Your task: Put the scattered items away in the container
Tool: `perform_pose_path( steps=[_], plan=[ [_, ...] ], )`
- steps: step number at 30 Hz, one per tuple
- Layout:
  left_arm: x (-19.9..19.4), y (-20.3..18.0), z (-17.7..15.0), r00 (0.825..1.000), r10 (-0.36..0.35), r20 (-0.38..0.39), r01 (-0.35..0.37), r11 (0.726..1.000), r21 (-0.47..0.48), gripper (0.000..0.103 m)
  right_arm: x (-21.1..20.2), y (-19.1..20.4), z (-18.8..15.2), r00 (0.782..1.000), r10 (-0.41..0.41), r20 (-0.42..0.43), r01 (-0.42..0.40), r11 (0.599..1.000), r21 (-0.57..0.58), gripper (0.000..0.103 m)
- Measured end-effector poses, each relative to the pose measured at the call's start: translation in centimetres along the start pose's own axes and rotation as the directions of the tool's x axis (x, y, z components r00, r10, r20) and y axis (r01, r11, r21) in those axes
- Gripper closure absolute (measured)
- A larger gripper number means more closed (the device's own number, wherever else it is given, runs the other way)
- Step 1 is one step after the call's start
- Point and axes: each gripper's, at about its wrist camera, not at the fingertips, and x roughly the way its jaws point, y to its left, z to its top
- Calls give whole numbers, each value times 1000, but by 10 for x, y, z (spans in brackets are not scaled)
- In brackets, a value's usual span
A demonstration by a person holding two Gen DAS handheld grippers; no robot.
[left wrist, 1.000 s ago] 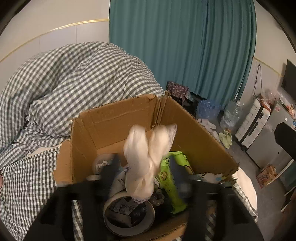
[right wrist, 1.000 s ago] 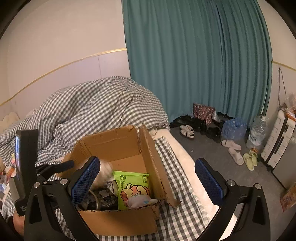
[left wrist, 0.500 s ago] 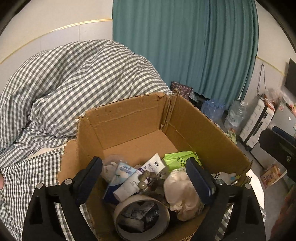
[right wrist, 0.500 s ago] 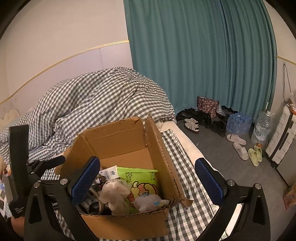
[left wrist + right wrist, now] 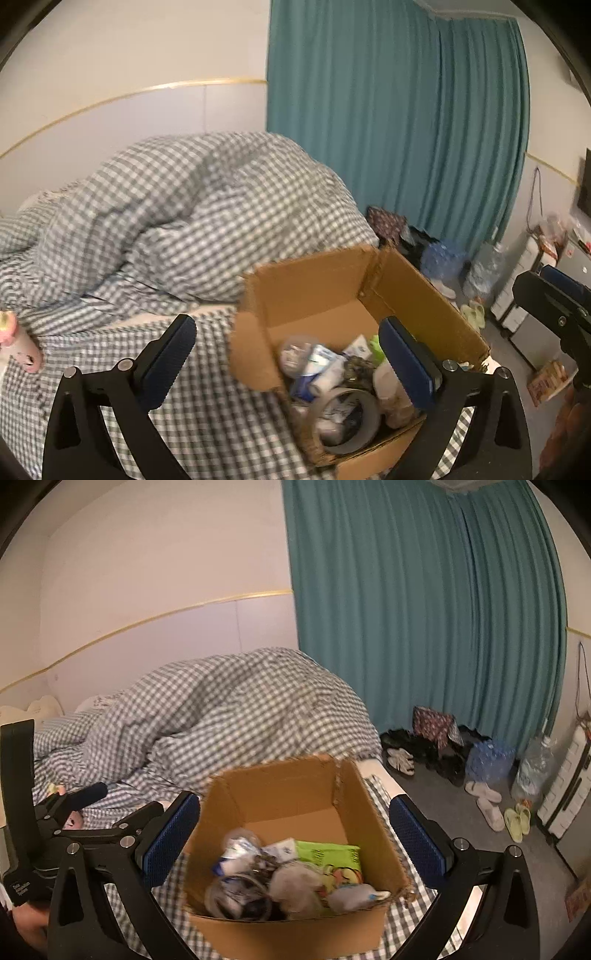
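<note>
**Box on the bed holds the clutter as both tools hang empty**

A brown cardboard box [image 5: 295, 853] sits open on a bed covered in grey-and-white checked bedding [image 5: 229, 716], its flaps standing up and its floor crowded at the near end. Inside lie a roll of tape [image 5: 345, 419], a green snack packet [image 5: 328, 860], a white tube [image 5: 327, 371], a beige cloth bundle [image 5: 295, 884] and other small items too blurred to name. The left tool [image 5: 288, 360] hangs above the box's near left corner with its jaws opening wide and nothing between the blue pads; one pad is over the bedding, the other over the box's contents. The right tool [image 5: 295, 843] is also spread wide, its pads on either side of the box as the wrist camera sees it, gripping nothing. A pink-and-white object [image 5: 18, 347] lies on the bedding at the far left, well apart from the box. Behind the bed hangs a teal curtain [image 5: 424, 609]; on the floor beneath it are shoes and slippers [image 5: 491, 808], a pack of water bottles [image 5: 487, 760] and a white suitcase [image 5: 565, 786].
</note>
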Motion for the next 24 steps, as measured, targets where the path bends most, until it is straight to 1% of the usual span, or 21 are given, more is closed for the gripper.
perform_pose_path(
  steps=[6,14,20,24],
  plan=[
    [-43,39,5,997,55,61,-54,998,-23,0,-14,44,11,998,50,29,-49,998,-40,0],
    [-95,96,7,984,136,117,-129,989,-67,0,-29,106,20,990,129,52,-124,988,-93,0],
    [-129,142,-3,969,211,132,-198,974,-106,0,-32,158,19,980,190,51,-182,974,-136,0],
    [-146,174,-11,958,261,120,-245,960,-134,0,-31,191,15,972,233,37,-225,963,-146,0]
  ],
)
